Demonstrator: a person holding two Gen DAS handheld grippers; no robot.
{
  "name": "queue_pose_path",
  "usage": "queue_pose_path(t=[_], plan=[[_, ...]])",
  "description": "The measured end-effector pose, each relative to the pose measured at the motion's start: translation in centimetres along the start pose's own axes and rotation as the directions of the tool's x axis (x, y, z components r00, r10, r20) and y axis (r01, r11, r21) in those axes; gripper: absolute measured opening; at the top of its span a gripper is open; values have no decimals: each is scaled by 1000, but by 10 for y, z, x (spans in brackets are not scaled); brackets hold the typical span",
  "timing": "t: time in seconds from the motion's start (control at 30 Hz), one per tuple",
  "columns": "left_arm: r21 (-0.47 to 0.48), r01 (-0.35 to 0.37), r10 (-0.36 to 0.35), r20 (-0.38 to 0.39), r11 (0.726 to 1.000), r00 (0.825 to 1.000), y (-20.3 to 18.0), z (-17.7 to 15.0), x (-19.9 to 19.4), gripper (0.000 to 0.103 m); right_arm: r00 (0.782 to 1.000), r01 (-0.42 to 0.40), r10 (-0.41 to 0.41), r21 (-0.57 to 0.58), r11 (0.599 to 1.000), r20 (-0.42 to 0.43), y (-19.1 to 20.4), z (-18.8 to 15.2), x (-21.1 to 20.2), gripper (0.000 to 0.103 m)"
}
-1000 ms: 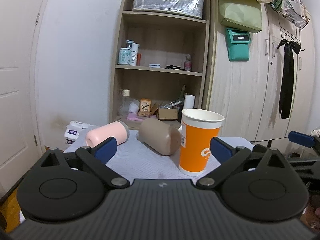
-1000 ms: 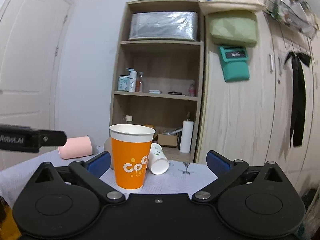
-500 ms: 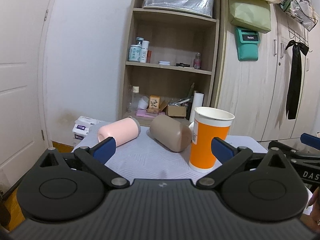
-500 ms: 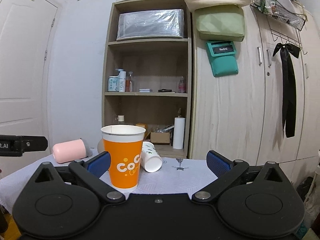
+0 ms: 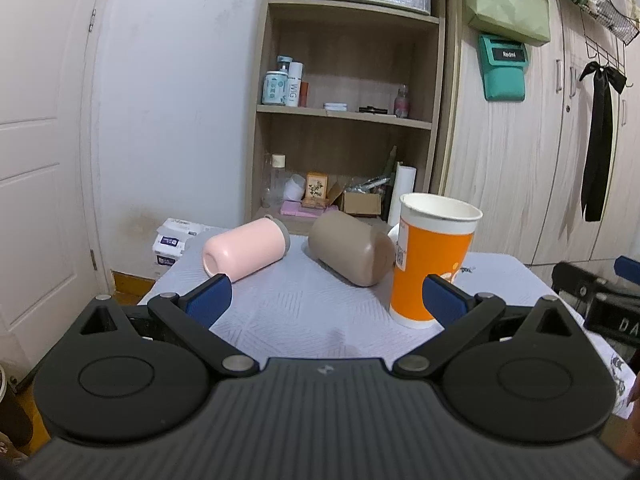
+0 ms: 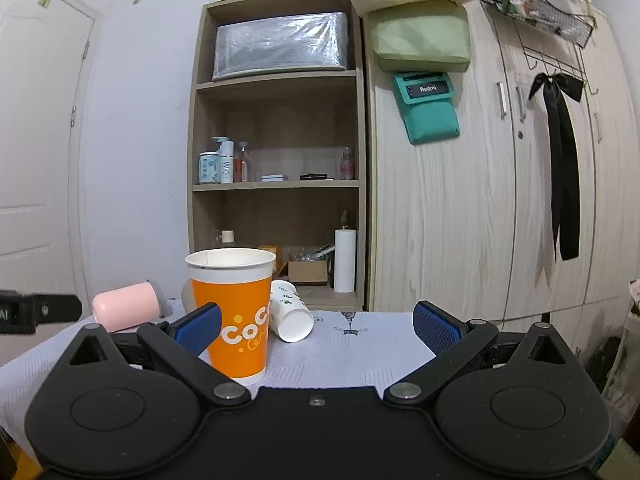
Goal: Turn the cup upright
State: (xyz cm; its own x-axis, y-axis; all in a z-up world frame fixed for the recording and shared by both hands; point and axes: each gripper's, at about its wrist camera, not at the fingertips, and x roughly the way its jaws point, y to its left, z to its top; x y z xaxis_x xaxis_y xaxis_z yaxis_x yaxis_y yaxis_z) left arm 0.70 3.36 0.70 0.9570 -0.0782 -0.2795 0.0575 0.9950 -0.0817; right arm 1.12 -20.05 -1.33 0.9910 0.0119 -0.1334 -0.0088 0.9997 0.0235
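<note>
An orange paper cup (image 5: 430, 264) stands upright on the white cloth-covered table (image 5: 304, 312); it also shows in the right wrist view (image 6: 236, 312). A pink cup (image 5: 246, 249) and a brown cup (image 5: 352, 254) lie on their sides behind it. A small white paper cup (image 6: 290, 316) lies on its side beside the orange cup. My left gripper (image 5: 326, 300) is open and empty, short of the cups. My right gripper (image 6: 318, 326) is open and empty, with its left finger in front of the orange cup.
A wooden shelf unit (image 6: 280, 184) with bottles and boxes stands behind the table, next to a wardrobe (image 6: 500, 200). A white door (image 5: 36, 160) is on the left. Tissue packs (image 5: 172, 240) lie past the table's far left corner.
Both grippers have drawn back and risen slightly, so the cups sit a little farther off. Both stay open. The cups have not moved.
</note>
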Motion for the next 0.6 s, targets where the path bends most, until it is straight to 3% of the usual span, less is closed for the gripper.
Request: queue_pose_path(t=[0.6], plan=[[56,-51,52,-11,997,999,-5,-2,1,103,1000,-20,20,3,1000,-16,2,1,-2,103]])
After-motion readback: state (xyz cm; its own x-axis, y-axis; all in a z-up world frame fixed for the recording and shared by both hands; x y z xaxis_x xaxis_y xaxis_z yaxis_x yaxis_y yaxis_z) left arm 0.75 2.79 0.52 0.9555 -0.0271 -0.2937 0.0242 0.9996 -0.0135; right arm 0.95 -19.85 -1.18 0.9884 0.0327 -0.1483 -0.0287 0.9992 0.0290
